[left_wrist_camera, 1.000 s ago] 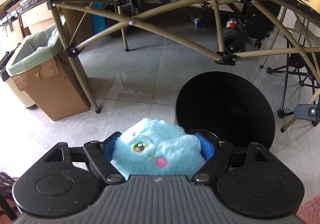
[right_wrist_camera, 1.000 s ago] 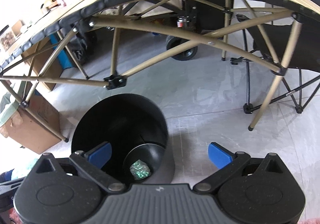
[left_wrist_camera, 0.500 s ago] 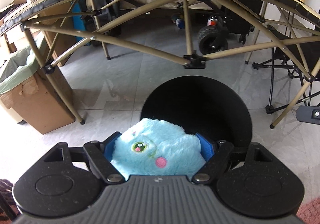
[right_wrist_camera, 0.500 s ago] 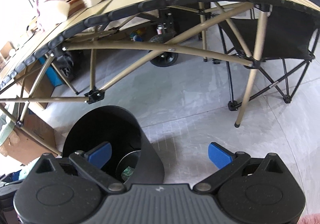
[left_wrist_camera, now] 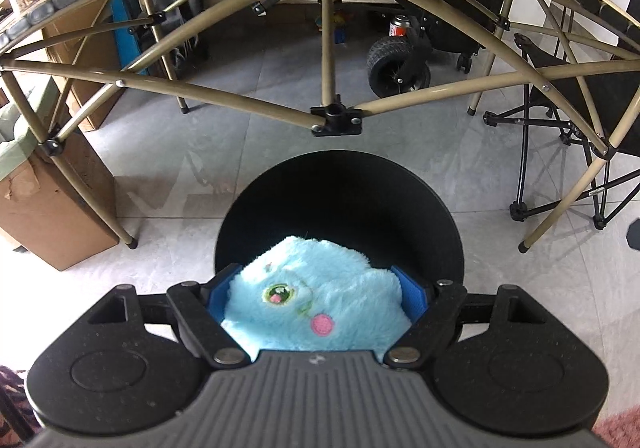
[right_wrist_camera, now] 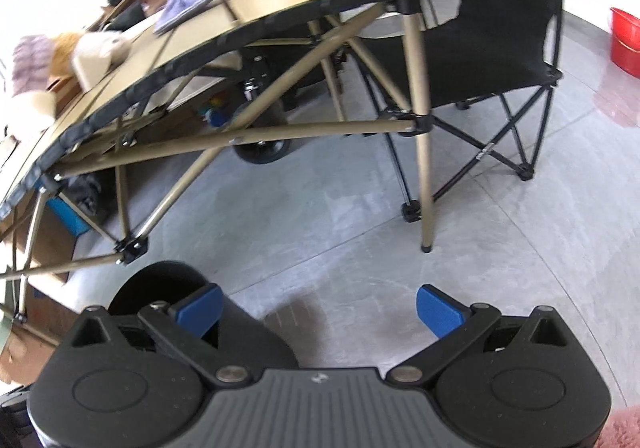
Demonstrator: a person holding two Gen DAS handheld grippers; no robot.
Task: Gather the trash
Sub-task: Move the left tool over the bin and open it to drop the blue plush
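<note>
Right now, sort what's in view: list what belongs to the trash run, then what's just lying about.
Job in hand:
- blue plush toy, clamped in the left gripper
- black bin, open mouth right beyond the toy
- right gripper, open, nothing between its pads

Lying about:
- folding table
- folding chair
- lined cardboard box
- red bucket

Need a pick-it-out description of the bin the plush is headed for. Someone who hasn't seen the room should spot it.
Find the tan folding table with crossed tube legs. On the grey floor tiles just in front of its central black leg joint stands the round black bin, open-topped. The lined cardboard box to its left is square and brown; the black bin alone sits right under the blue plush toy clamped in the left gripper.
</note>
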